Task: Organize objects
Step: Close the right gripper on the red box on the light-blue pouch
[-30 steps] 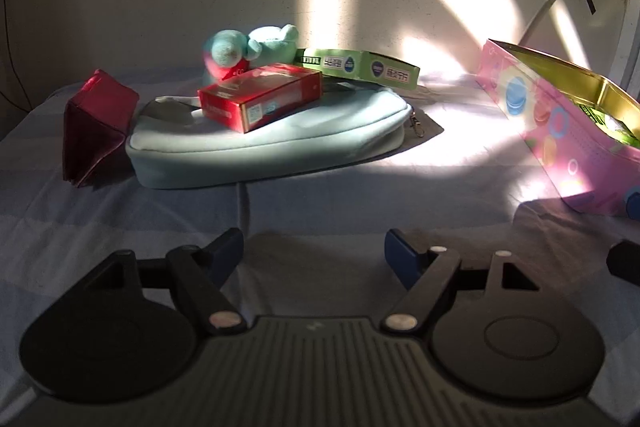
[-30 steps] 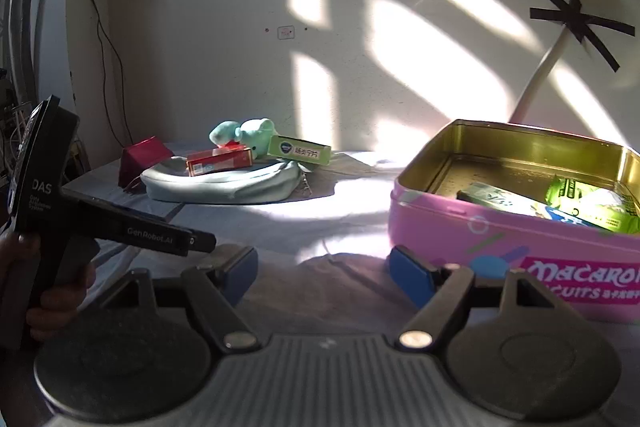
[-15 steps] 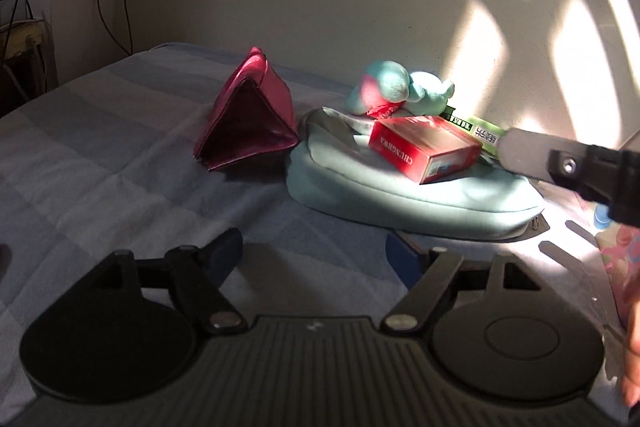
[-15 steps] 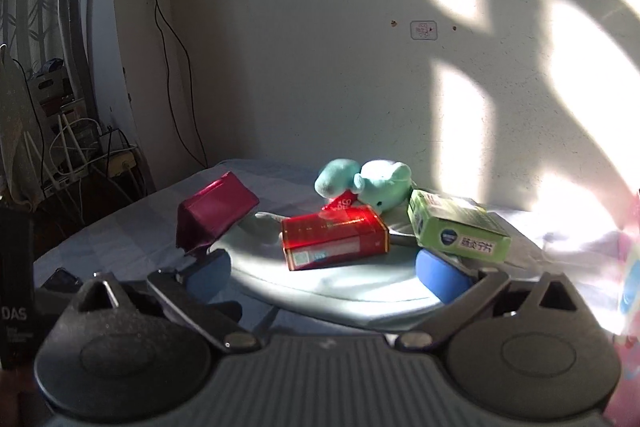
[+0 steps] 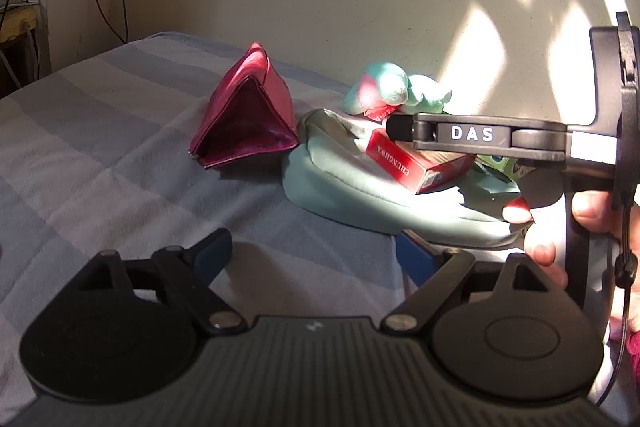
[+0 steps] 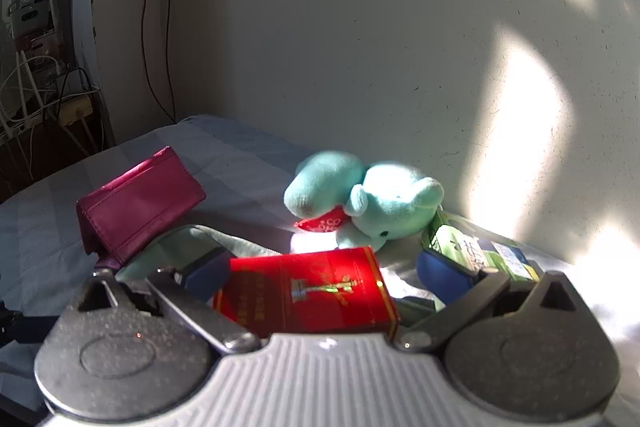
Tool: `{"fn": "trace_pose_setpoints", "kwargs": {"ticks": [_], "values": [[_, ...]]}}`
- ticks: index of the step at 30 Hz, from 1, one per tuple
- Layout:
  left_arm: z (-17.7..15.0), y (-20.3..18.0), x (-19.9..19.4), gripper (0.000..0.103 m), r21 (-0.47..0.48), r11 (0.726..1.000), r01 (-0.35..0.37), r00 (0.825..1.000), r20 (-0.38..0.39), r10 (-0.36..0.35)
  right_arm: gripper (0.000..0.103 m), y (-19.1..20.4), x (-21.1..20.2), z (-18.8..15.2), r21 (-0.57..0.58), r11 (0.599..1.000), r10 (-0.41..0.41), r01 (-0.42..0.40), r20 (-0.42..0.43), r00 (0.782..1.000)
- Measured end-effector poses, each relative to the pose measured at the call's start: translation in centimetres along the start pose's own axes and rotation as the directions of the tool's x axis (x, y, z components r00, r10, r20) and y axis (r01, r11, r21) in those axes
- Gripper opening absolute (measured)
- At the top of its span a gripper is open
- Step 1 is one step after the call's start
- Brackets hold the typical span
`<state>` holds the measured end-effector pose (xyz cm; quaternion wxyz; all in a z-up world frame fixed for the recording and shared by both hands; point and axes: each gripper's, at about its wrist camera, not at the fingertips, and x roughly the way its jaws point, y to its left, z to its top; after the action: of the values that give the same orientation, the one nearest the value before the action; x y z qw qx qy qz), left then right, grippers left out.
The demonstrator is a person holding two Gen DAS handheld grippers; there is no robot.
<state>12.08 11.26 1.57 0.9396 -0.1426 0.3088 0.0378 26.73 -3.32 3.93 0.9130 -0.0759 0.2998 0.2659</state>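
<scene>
A red box (image 6: 308,293) lies on a pale green pouch (image 5: 384,195); the box also shows in the left wrist view (image 5: 416,163). My right gripper (image 6: 324,273) is open with its fingers on either side of the red box, and it reaches over the box in the left wrist view (image 5: 400,129). A teal plush toy (image 6: 368,203) and a green box (image 6: 476,253) lie behind. A magenta wallet (image 5: 248,119) stands tent-like to the left. My left gripper (image 5: 316,257) is open and empty, low over the bedsheet in front of the pouch.
The striped grey-blue bedsheet (image 5: 100,155) covers the surface. A cream wall (image 6: 360,47) stands close behind the objects. Cables and a power strip (image 6: 76,107) sit at the far left beyond the bed edge.
My right gripper has moved forward and down until its fingers straddle the red box. My left gripper has barely shifted.
</scene>
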Motion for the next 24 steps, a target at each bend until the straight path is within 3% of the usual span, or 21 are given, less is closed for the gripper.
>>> {"fn": "trace_pose_setpoints", "kwargs": {"ticks": [3, 6, 10, 21, 24], "values": [[-0.1, -0.1, -0.1, 0.092, 0.004, 1.0, 0.001, 1.0, -0.001, -0.001, 0.103, -0.6, -0.3, -0.2, 0.068, 0.996, 0.054, -0.052, -0.029, 0.998], [-0.1, 0.0, -0.1, 0.093, 0.005, 1.0, 0.006, 1.0, -0.003, -0.006, 0.103, 0.7, -0.4, -0.4, -0.011, 0.994, 0.106, -0.107, -0.062, 0.992], [-0.2, -0.1, -0.1, 0.094, 0.01, 1.0, 0.006, 1.0, -0.003, -0.006, 0.103, 2.7, 0.3, -1.2, -0.112, 0.992, 0.052, -0.059, -0.063, 0.997], [-0.2, -0.1, 0.1, 0.094, 0.013, 1.0, 0.006, 1.0, -0.004, -0.006, 0.103, 1.8, 0.8, -1.5, -0.027, 1.0, 0.006, -0.007, -0.032, 0.999], [-0.1, 0.0, 0.1, 0.094, 0.016, 1.0, 0.005, 1.0, -0.003, -0.005, 0.092, 1.7, 0.8, -1.5, -0.008, 1.0, -0.002, 0.002, -0.03, 1.0]]}}
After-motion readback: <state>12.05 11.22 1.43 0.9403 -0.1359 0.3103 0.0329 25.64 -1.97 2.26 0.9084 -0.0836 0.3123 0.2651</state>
